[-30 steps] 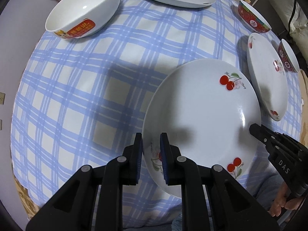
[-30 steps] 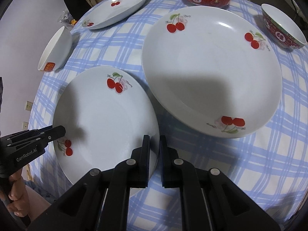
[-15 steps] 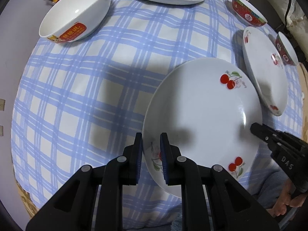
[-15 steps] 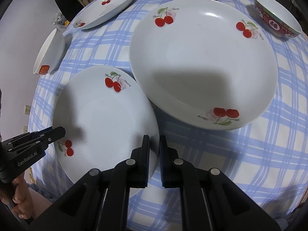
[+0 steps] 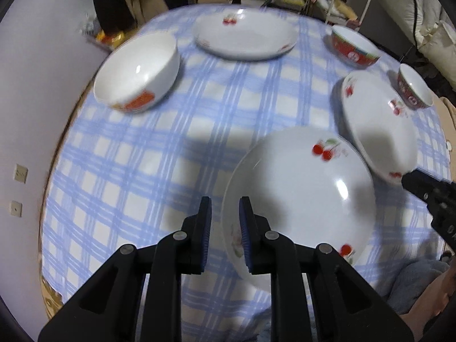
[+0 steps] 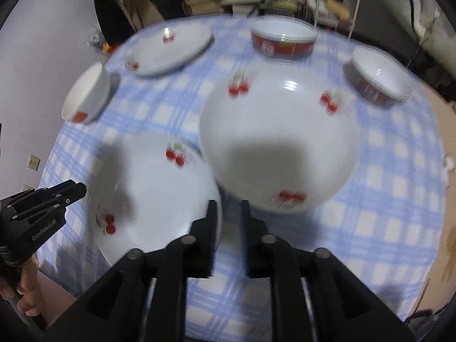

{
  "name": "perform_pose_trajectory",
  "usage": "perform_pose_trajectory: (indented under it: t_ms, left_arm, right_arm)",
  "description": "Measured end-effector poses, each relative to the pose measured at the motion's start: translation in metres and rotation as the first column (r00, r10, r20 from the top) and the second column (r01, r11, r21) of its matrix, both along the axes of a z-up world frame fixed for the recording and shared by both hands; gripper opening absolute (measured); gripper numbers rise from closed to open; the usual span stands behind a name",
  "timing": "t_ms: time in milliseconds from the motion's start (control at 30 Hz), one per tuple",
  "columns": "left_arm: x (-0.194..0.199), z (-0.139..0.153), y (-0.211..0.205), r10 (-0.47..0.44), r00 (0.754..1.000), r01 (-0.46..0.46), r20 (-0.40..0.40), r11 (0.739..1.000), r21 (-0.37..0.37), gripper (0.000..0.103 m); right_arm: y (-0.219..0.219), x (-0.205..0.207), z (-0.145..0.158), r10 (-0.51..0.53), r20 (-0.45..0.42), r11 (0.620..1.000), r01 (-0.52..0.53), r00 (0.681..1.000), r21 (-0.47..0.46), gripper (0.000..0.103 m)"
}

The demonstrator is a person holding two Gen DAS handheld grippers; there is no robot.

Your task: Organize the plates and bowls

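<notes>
The near cherry plate (image 5: 299,196) lies flat on the checked tablecloth (image 5: 148,154) at the table's front edge, and everything else is best placed from it. The left gripper (image 5: 225,228) hangs over its left rim and the right gripper (image 6: 228,222) over its right rim, probably because a wide, slick dish is easiest taken from both sides. Both sets of jaws are opening, narrowly parted; only the rim edge shows in each gap, the pads not pressing it, so neither holds anything. The large cherry plate (image 6: 279,148) sits just right of it, rims nearly touching, with two red bowls (image 6: 283,41) beyond. Farther back left are another cherry plate (image 5: 245,38) and a white bowl (image 5: 136,77). All are round, glossy glazed ware; the cloth is soft and matte
</notes>
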State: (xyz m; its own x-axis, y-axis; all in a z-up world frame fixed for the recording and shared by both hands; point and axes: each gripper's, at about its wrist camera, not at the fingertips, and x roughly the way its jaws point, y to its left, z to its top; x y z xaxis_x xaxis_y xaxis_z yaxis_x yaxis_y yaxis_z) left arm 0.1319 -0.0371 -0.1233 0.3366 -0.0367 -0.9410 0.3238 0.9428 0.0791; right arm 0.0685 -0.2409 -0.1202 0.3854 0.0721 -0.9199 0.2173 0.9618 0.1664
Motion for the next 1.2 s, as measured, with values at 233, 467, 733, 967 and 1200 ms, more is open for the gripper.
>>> perform_pose_trajectory:
  t_ms: [233,467,733,967,1200]
  left_arm:
    - [0.009,0.015,-0.037,-0.022,0.998,0.019,0.052,0.998,0.056,0.049]
    - [0.021,0.033,-0.07,-0.051,0.994,0.046,0.097,0.998,0.047,0.068]
    - [0.041,0.042,-0.106,-0.075,0.99,0.068,0.116,0.996,0.062,0.08]
    - [0.053,0.022,-0.133,-0.127,0.991,0.123,0.048,0.989,0.077,0.08]
    - [0.049,0.0,-0.156,-0.196,0.98,0.192,0.025,0.975,0.108,0.08]
  right_arm:
    - [-0.032,0.012,0.037,-0.091,0.105,0.996,0.09,0.99,0.012,0.084]
    - [-0.065,0.02,0.056,-0.134,0.158,0.99,0.139,0.978,-0.017,0.103]
    - [-0.091,0.015,0.053,-0.122,0.205,0.977,0.154,0.971,-0.151,0.103]
    - [-0.114,0.02,0.035,-0.167,0.15,0.949,0.2,0.975,-0.245,0.103]
    - [-0.14,0.024,0.013,-0.264,0.093,0.942,0.277,0.96,-0.187,0.103]
